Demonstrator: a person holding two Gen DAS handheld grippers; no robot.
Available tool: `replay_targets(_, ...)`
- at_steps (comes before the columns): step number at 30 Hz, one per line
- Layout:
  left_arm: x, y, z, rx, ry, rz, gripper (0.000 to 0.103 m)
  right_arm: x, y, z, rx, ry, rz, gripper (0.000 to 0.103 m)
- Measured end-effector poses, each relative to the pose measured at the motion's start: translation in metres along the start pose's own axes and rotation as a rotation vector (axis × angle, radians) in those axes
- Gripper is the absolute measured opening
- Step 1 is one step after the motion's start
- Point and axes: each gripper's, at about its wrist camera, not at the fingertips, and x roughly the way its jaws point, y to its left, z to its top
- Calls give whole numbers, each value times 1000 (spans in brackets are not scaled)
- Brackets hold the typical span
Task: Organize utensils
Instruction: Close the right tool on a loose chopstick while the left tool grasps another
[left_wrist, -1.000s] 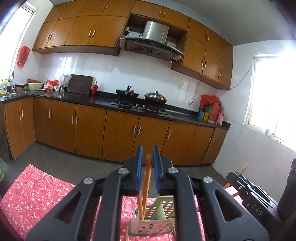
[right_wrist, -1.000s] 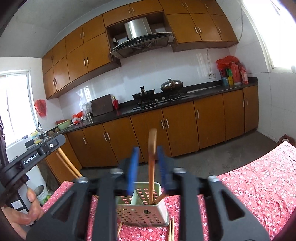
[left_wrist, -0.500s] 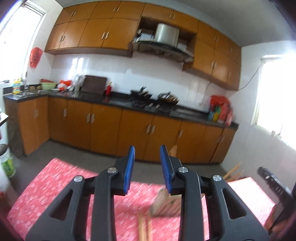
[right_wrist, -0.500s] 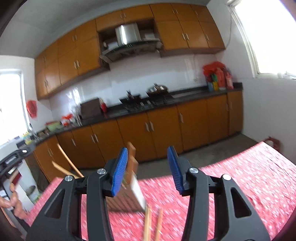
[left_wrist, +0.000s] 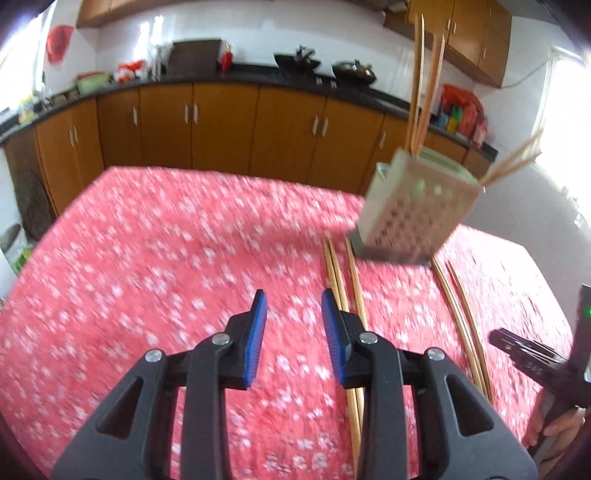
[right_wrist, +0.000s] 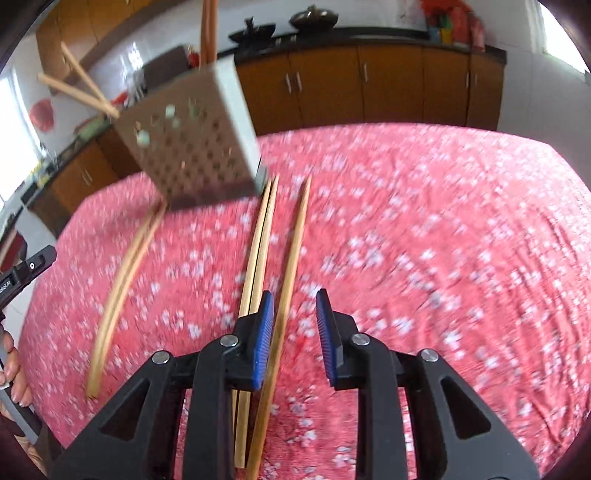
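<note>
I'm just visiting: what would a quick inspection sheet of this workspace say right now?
Surface: red floral tablecloth, blurred.
Job's things: perforated utensil holder with chopsticks standing in it; loose chopsticks lying on the cloth in front of it.
Clutter: nothing seen.
Grippers: left hand-held gripper open and empty, jaws just opened; right hand-held gripper open, jaws just closing, one chopstick between them, not pinched.
Cables: nothing seen.
Surroundings: wooden kitchen cabinets, stove with pots.

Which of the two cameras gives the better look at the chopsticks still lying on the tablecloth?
The right wrist view: five chopsticks lie there, most shown nearly full length, running toward the holder. In the left wrist view the chopsticks sit off to the right, more blurred, and some are partly hidden behind the left gripper.
</note>
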Motion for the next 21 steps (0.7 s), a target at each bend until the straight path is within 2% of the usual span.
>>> replay_targets(3,8,-6,-11,13,40,-32,31,12,5,-4,-16,33,-16,20)
replay_targets(4,10,-9,-14,19,50,-39,31,12,7,-8,-29,22,-29,12)
replay_targets(5,13,-12,-16,27,62,-49,30,13,7,-9,-45,23,-50,9)
replay_targets(8,22,-21,-25,43,105,-78,23,15,-5,-6,-6,10,-101,8)
replay_targets(11,30,-29,-32,55,145,-98,18,11,-17,-4,36,8,-105,8)
replay_targets(14,38,-36,-38,70,176,-106,15,11,-16,-6,18,3,-111,8)
replay_targets(21,43,-43,-41,116,180,-43,14,6,-14,-15,4,-5,-112,8)
